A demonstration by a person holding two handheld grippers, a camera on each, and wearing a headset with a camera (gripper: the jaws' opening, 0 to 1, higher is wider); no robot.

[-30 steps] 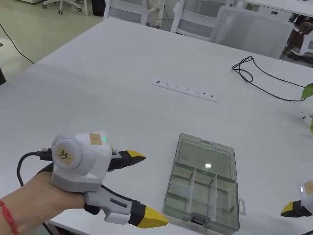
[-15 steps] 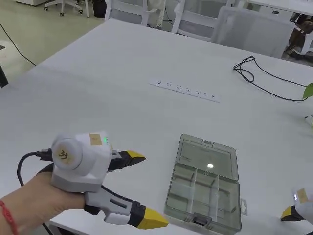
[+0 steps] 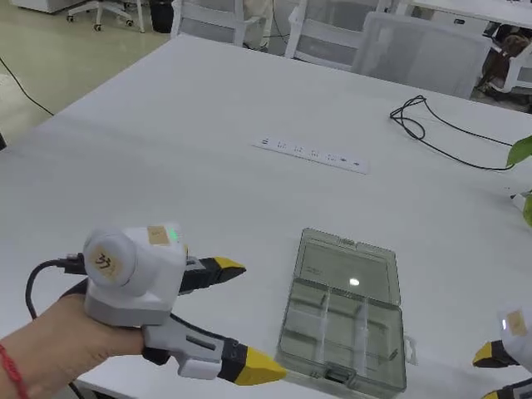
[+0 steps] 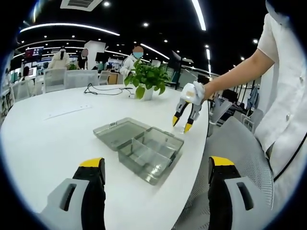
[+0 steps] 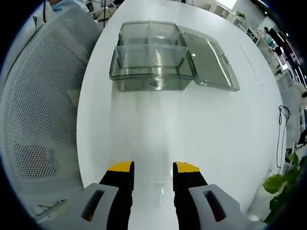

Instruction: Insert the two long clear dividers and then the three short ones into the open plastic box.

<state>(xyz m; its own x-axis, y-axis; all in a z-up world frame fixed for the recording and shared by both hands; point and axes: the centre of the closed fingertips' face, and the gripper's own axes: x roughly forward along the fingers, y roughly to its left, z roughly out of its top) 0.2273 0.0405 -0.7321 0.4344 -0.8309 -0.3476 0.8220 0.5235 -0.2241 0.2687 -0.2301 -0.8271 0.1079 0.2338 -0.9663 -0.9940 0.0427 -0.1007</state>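
Two grippers flank the open plastic box (image 3: 291, 331), which sits at the lower middle of the head view with its lid (image 3: 349, 264) laid flat behind it. Over the last second the right gripper (image 5: 153, 166) has sunk toward the bottom right corner of that view. The left gripper (image 3: 249, 318) has stayed at the lower left with its jaws spread wide and empty. The box has not moved. The right gripper's jaws stand a little apart, holding nothing. A faint clear piece (image 5: 160, 188) seems to lie on the table (image 3: 166, 150) between them, though it is too pale to be sure. Two long dividers (image 3: 324, 312) already appear to stand in the box. The drop probably starts the pick of a short one.
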